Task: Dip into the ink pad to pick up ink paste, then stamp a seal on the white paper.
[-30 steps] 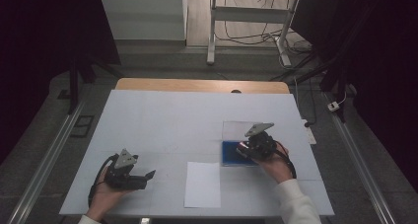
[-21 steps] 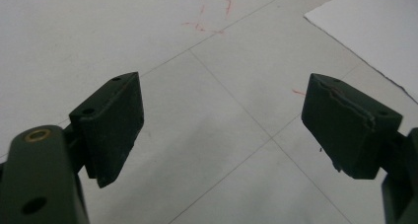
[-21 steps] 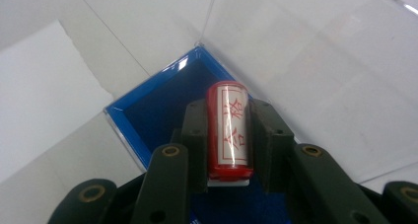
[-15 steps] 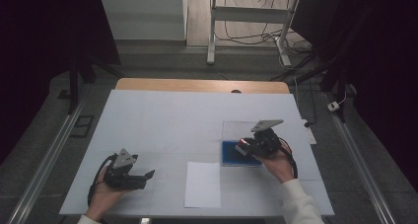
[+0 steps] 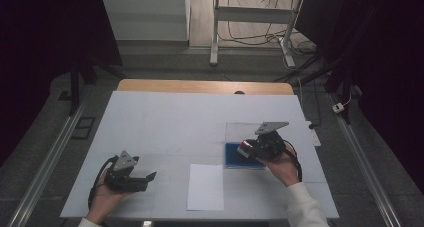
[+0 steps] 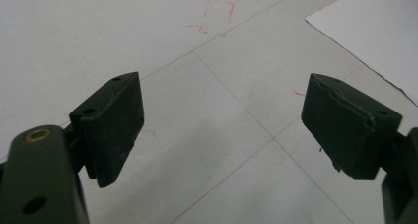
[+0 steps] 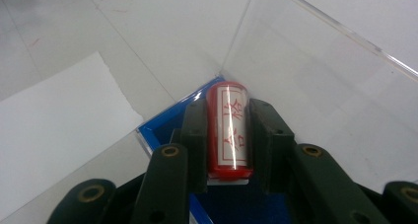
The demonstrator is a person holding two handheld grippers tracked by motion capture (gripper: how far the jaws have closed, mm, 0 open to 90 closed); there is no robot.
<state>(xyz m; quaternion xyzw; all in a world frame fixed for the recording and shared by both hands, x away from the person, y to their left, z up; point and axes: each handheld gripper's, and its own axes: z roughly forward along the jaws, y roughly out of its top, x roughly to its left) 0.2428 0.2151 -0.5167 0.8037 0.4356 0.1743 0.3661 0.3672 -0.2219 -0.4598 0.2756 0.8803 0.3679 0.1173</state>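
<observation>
Right tongs [image 7: 226,135] pinching red stamp [image 7: 227,130] over blue-bottomed clear box [image 5: 235,154] (lidless), left tongs [image 6: 222,130] spread

Laboratory or test room. Indicators: white table [image 5: 165,122] between floor rails [image 5: 45,162], bare metal frame [image 5: 250,17], loose cables [image 5: 260,34] on the floor, dark surroundings.

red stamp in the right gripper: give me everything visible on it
The red stamp is a small cylinder, glossy and plastic-looking, with a white label bearing red characters along its side. It lies lengthwise between the jaws of the right gripper, which press it from both sides, above the blue tray of a clear-lidded case. Its stamping face cannot be made out. In the high view it shows as a red and white spot at the gripper's tip.
</observation>
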